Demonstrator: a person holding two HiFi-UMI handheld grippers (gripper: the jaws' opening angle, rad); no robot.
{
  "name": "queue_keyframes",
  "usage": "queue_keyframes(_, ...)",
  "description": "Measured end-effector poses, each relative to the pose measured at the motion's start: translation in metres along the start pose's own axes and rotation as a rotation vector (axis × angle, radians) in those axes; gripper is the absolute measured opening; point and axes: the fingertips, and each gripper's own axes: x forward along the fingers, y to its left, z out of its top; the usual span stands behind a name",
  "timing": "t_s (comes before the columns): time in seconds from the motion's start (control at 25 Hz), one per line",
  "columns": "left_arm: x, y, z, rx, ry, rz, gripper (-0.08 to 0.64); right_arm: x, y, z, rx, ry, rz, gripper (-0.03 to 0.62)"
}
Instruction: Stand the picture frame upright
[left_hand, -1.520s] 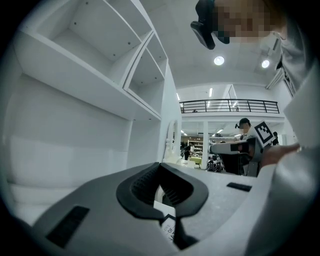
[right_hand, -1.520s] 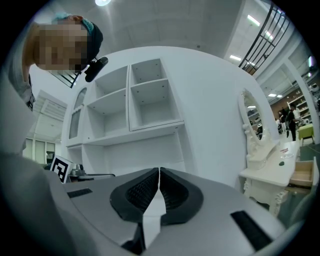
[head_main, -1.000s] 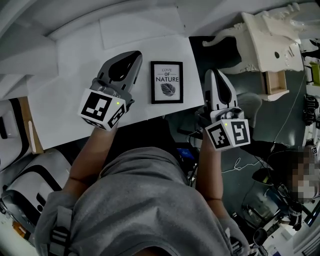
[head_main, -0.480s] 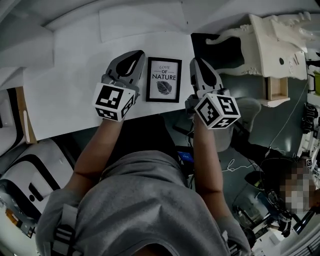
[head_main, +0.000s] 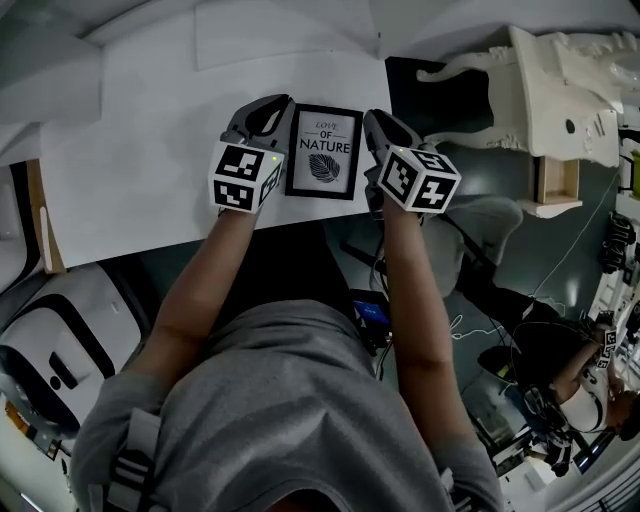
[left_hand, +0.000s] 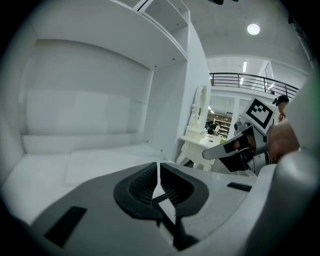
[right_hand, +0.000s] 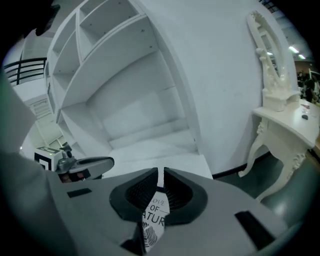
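Note:
A black picture frame (head_main: 323, 152) with a leaf print and the words "Love of Nature" lies flat on the white table (head_main: 130, 150). My left gripper (head_main: 272, 108) is shut, its tip close against the frame's left edge. At the frame's right edge sits my right gripper (head_main: 375, 122), also shut. In the right gripper view the print (right_hand: 152, 220) shows through the thin slit under the gripper (right_hand: 161, 175). A corner of the frame (left_hand: 166, 206) shows the same way below the gripper (left_hand: 158, 167) in the left gripper view. I cannot tell whether either gripper touches the frame.
An ornate white dressing table (head_main: 560, 90) stands to the right over a dark floor with cables. A white shelf unit (right_hand: 115, 75) rises behind the table. The table's front edge (head_main: 150, 245) runs just under my forearms. A white sheet (head_main: 280, 40) lies at the back.
Both grippers have moved forward and inward until they flank the frame. The right one came from beyond the table's right edge. The frame has stayed flat.

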Motion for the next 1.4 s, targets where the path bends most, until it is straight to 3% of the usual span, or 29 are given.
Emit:
queue_keyframes(0.24,0.016,0.01,-0.045,-0.014,0.107,0.02,0.011,0.034,-0.012,-0.055,-0.057,0.216,-0.012,0.038)
queue_keyframes(0.32,0.024,0.009,-0.059,-0.03,0.141,0.025,0.015,0.04,-0.021,-0.073,-0.039,0.293,0.007,0.101)
queue_keyframes(0.44,0.039,0.003,-0.08,-0.079,0.205,0.011,0.116,0.042,-0.039,-0.089,-0.039,0.359,0.016,0.12)
queue_keyframes(0.76,0.057,-0.005,-0.11,-0.116,0.296,0.017,0.123,0.045,-0.057,-0.108,-0.064,0.433,-0.006,0.12)
queue_keyframes(1.04,0.057,-0.006,-0.121,-0.093,0.354,0.013,0.095,0.051,-0.054,-0.114,-0.078,0.453,-0.01,0.104)
queue_keyframes(1.4,0.035,0.021,-0.126,-0.089,0.357,0.062,0.071,0.069,-0.026,-0.112,-0.119,0.45,0.064,0.101)
